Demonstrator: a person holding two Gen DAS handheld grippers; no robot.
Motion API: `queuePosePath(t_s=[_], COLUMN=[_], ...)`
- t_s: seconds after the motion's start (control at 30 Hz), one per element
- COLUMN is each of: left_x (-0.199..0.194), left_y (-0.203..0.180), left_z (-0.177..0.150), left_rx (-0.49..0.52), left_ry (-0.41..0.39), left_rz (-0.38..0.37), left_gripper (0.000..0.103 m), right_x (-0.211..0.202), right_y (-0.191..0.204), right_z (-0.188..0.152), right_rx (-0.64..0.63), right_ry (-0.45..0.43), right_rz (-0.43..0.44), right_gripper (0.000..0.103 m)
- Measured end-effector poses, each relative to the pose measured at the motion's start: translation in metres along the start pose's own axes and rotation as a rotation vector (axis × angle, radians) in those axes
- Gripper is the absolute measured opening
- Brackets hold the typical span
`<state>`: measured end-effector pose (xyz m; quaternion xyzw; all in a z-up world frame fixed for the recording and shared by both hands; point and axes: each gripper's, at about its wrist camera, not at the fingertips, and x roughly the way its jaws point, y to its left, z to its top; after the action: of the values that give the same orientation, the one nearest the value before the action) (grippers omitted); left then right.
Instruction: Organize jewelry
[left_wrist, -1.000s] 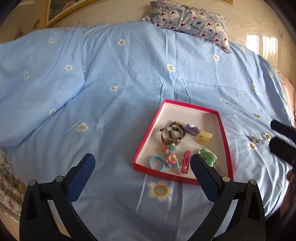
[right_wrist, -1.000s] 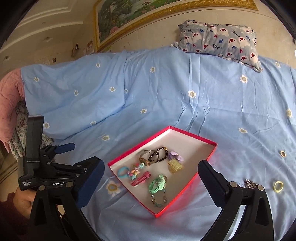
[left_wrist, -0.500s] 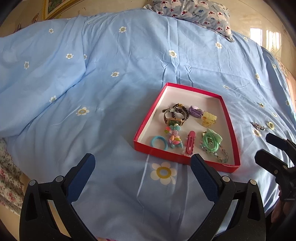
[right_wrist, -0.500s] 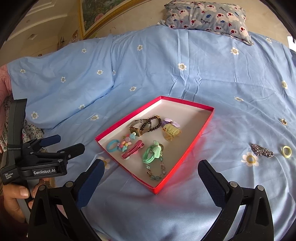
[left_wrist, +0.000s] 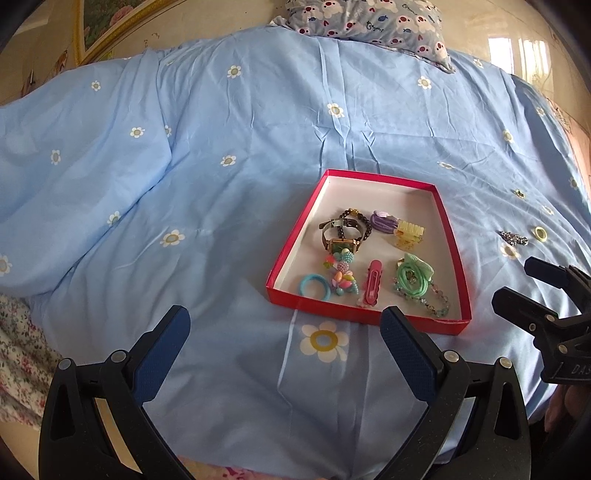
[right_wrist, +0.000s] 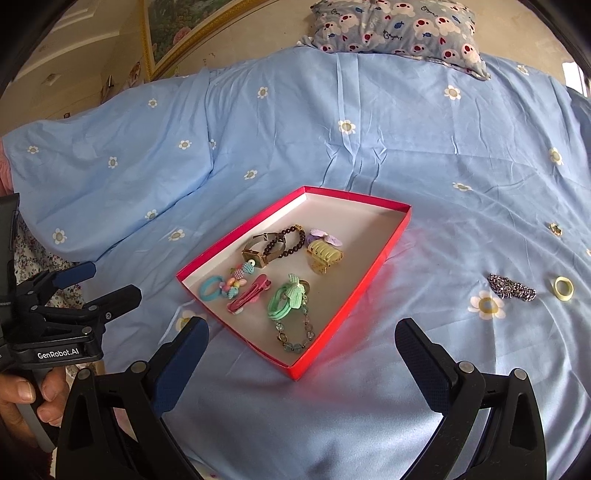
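Both grippers, left (left_wrist: 284, 332) and right (right_wrist: 301, 343), hang wide open and empty over a blue flowered sheet (right_wrist: 369, 155). Just beyond sits the red tray (right_wrist: 384, 258) of jewelry. A chain (right_wrist: 511, 288) and ring (right_wrist: 564, 288) lie loose to its right. Pillow (right_wrist: 399, 26) and framed picture (right_wrist: 173, 33) behind.

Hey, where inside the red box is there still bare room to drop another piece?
The far end of the red box, beyond the watch and yellow claw clip, is bare. The near half is crowded: blue ring, pink clip, green hair tie.
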<state>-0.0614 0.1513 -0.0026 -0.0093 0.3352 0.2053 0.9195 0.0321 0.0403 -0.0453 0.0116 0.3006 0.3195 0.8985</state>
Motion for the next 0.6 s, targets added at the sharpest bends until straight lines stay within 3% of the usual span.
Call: queuePosePath(t_s=[0.6], left_x=[-0.0023], left_y=[-0.0015], left_z=[0.0005], left_rx=[-0.001], left_ry=[-0.029], left_rz=[0.011], left_gripper=[0.103], right_x=[-0.0053], right_y=[0.0014], right_z=[-0.0021], right_rx=[0.011], right_ry=[-0.049], right_rz=[-0.02], right_gripper=[0.102])
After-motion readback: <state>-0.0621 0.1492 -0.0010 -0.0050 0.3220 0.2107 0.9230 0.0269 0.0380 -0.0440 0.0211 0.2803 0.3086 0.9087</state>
